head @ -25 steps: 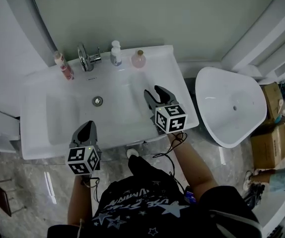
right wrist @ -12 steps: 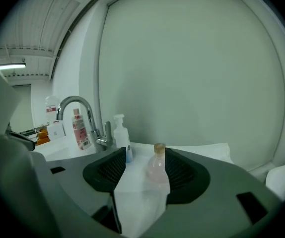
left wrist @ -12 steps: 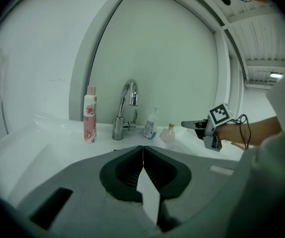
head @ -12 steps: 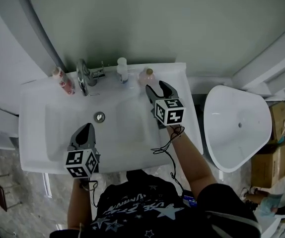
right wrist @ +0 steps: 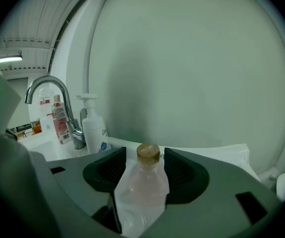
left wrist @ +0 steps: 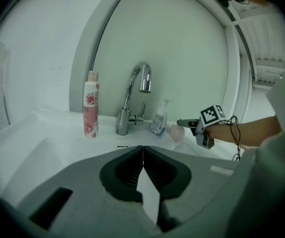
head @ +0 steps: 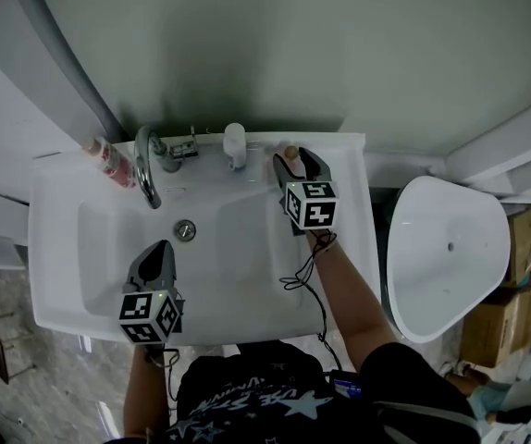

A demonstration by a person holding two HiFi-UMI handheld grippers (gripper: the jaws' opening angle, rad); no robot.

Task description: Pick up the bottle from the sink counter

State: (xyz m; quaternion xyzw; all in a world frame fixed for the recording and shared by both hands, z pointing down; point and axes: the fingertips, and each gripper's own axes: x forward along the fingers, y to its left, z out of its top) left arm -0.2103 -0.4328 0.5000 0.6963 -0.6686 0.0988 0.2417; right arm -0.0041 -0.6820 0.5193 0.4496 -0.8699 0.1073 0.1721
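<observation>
A small clear bottle (head: 290,153) of pinkish liquid with a tan cap stands upright at the back right of the white sink counter (head: 353,239). My right gripper (head: 293,163) is open, one jaw on each side of the bottle. In the right gripper view the bottle (right wrist: 145,187) fills the gap of the right gripper (right wrist: 145,158), and I see no pad pressing on it. My left gripper (head: 158,250) hovers shut and empty over the basin's front left. The left gripper view shows the left gripper (left wrist: 142,155) closed, with the bottle (left wrist: 176,132) far ahead.
A chrome faucet (head: 147,169) and a white pump dispenser (head: 236,144) stand just left of the bottle. A floral pink bottle (head: 108,160) sits at the back left. The drain (head: 184,230) lies mid-basin. A white toilet bowl (head: 450,257) and cardboard boxes (head: 515,313) are to the right.
My right gripper moved forward across the basin to the back right of the counter, its jaws spreading and coming round the bottle. The left gripper stayed near the front rim.
</observation>
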